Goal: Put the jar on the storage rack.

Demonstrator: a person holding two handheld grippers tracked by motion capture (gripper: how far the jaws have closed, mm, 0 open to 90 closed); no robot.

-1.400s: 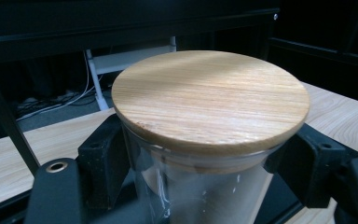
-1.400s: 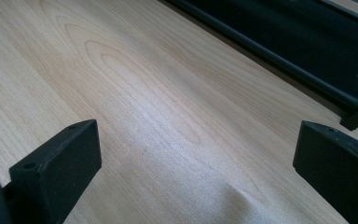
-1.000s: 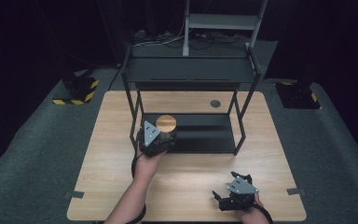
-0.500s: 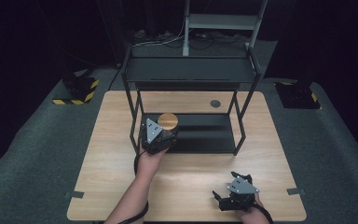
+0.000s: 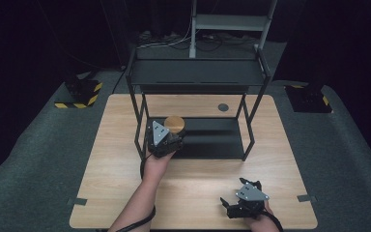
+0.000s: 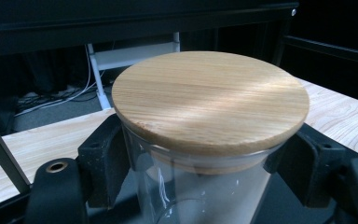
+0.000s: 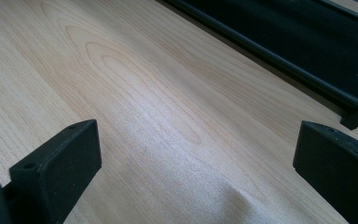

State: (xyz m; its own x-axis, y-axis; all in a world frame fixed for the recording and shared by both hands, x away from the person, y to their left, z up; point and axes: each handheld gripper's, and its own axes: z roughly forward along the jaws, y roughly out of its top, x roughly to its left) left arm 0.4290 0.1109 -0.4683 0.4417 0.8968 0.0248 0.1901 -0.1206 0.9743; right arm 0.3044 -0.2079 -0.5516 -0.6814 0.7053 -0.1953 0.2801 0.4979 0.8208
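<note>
At lower rack shelf (image 5: 212,137): left claw (image 6: 200,158) clamped on bamboo-lidded glass jar (image 6: 209,100); keep upright, set down gently. Right claw (image 7: 191,168) released, resting over table (image 7: 121,93).

Clear glass jar (image 6: 191,186), pale wooden lid (image 6: 209,100), seemingly black rack (image 5: 198,72).

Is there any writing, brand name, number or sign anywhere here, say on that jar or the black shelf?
None can be read.
The jar and its wooden lid are plain.
The black shelf bears no label.
The yellow-and-black striped base carries warning stripes, no words.
</note>
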